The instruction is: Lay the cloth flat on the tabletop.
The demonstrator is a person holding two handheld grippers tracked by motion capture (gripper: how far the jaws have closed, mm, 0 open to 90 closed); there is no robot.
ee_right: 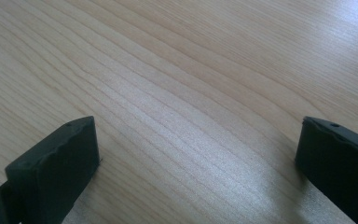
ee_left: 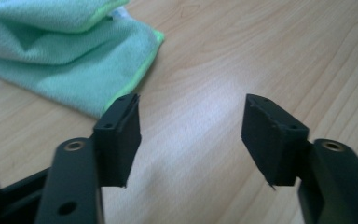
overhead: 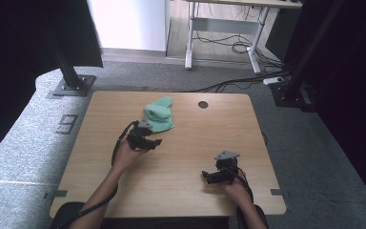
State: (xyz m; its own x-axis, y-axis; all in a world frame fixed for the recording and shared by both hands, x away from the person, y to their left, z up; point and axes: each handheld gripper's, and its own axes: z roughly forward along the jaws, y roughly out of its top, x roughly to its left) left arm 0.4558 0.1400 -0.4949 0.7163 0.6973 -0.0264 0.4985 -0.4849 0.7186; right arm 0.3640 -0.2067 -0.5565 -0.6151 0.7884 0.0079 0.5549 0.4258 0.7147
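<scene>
A crumpled light-green cloth [overhead: 158, 114] lies on the wooden table [overhead: 195, 138] toward its far middle. In the high view my left gripper [overhead: 156, 142] is just in front of the cloth, on its near side and apart from it. In the left gripper view its jaws [ee_left: 191, 135] stand apart over bare wood with nothing between them, and the cloth [ee_left: 65, 51] lies beyond the left jaw. My right gripper [overhead: 205, 175] rests near the front right of the table. In the right gripper view the right gripper [ee_right: 196, 149] is wide open over bare wood.
A dark round cable hole [overhead: 203, 104] sits in the tabletop near the far edge. Black stand posts [overhead: 66, 67] rise at the far left and far right [overhead: 295, 76] of the table. Behind stands a white desk frame [overhead: 221, 28] with cables on the floor.
</scene>
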